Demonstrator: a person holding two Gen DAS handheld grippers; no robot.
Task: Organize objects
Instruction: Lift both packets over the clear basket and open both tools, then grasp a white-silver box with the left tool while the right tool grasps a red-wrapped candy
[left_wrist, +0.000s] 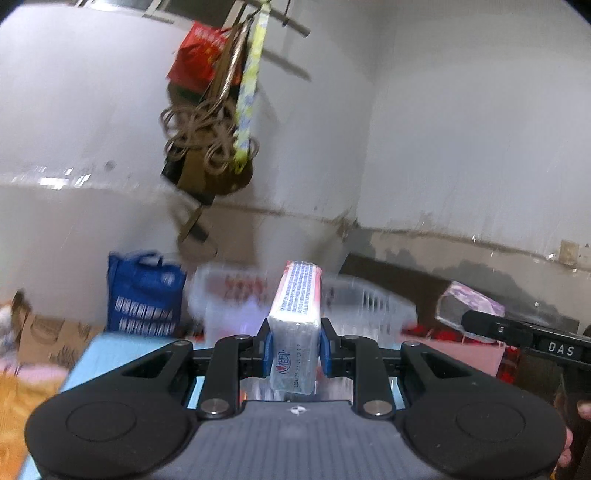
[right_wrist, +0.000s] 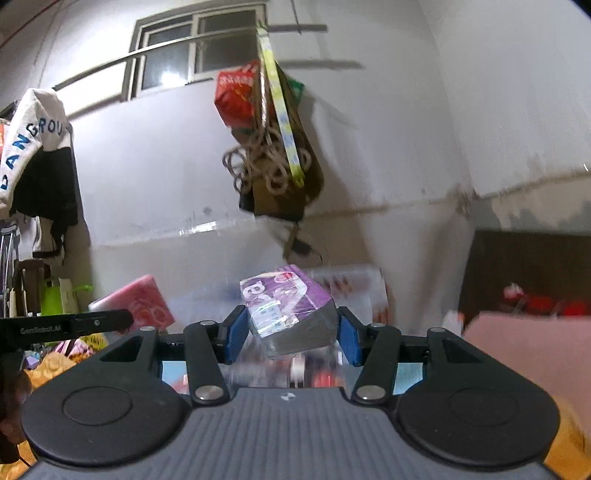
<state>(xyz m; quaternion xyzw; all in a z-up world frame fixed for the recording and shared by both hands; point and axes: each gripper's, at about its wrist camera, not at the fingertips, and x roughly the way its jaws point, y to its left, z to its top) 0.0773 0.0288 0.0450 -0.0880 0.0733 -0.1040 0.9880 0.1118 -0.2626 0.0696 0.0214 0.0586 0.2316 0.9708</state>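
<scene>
My left gripper is shut on a white tissue pack with blue print and a red logo, held on edge between the blue pads and raised off the surface. In the right wrist view my right gripper is shut on a purple and white wrapped pack, tilted between its blue pads and lifted too. The other gripper's black arm shows at the right of the left wrist view, and again as a black arm at the left of the right wrist view.
A white slotted basket stands blurred behind the tissue pack, beside a blue bag. A bundle of rope and bags hangs on the wall. A pink pack, a light blue surface and a pink cloth lie below.
</scene>
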